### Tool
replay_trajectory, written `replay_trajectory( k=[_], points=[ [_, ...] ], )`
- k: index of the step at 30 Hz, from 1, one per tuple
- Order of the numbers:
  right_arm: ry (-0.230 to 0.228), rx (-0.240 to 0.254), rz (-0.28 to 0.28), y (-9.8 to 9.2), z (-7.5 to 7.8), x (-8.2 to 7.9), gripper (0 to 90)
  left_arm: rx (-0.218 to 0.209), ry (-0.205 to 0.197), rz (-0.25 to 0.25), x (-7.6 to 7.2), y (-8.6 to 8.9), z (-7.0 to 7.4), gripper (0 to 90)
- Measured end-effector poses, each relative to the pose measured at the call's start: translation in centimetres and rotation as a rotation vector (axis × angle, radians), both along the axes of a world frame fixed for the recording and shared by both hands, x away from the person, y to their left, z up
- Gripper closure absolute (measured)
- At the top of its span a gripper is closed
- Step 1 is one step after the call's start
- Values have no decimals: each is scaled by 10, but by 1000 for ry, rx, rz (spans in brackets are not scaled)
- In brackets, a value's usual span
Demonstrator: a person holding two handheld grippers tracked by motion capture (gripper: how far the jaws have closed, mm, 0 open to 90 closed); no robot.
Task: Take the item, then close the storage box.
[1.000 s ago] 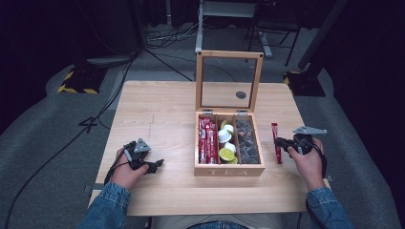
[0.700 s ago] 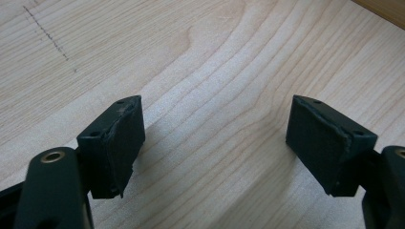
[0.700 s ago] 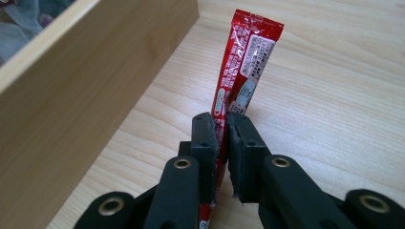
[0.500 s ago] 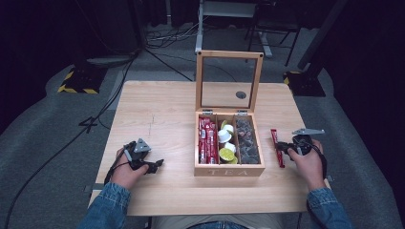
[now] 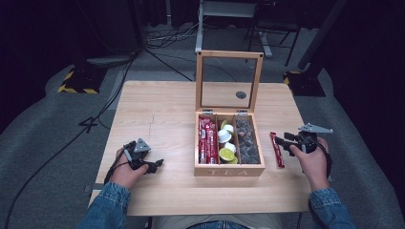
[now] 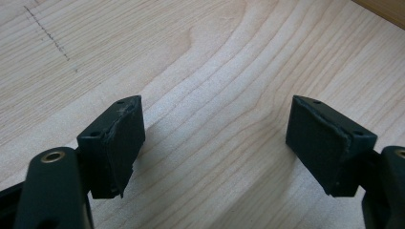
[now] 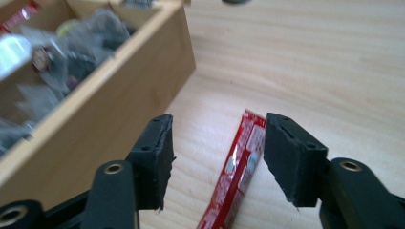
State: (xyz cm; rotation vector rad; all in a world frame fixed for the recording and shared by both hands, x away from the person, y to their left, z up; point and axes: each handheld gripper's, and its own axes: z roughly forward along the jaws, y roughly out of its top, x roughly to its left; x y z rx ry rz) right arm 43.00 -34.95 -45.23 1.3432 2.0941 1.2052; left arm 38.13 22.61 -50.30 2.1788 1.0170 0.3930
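A wooden tea box [image 5: 229, 169] stands open at the table's middle, its glass lid [image 5: 228, 81] upright. Inside are red stick packets [image 5: 206, 140] on the left, white and green pods [image 5: 225, 145] in the middle, and dark sachets [image 5: 247, 142] on the right. A single red stick packet [image 5: 277, 150] [image 7: 236, 169] lies on the table to the right of the box. My right gripper [image 5: 282, 142] [image 7: 217, 160] is open and straddles that packet, with its fingers apart from it. My left gripper [image 5: 155, 165] [image 6: 215, 148] rests open over bare wood at the front left.
The box's right wall [image 7: 110, 95] is close beside my right gripper's left finger. A round dark hole [image 5: 241, 94] sits in the tabletop [image 5: 157, 114] behind the lid. Cables and a yellow-black striped block [image 5: 76, 82] lie on the floor beyond the table.
My right gripper has shifted slightly with the red packet lying between its jaws; the packet lies a little closer to the box. The left gripper has not moved.
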Motion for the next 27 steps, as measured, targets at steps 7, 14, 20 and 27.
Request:
replay_trajectory(
  k=[7, 14, 20, 27],
  points=[
    [-38, 48, 23, 3, 24, 0, 396, -5, 3, 2, 2, 1, 0, 212],
    [-104, 39, 47, 15, 60, 5, 360, -3, -1, 5, 2, 1, 0, 211],
    [-130, 8, 75, 30, 93, 17, 348, -3, -1, 9, 2, 1, 0, 210],
    [-149, -5, 117, 48, 121, 40, 348, 0, -2, 9, 2, 1, 0, 210]
  ],
)
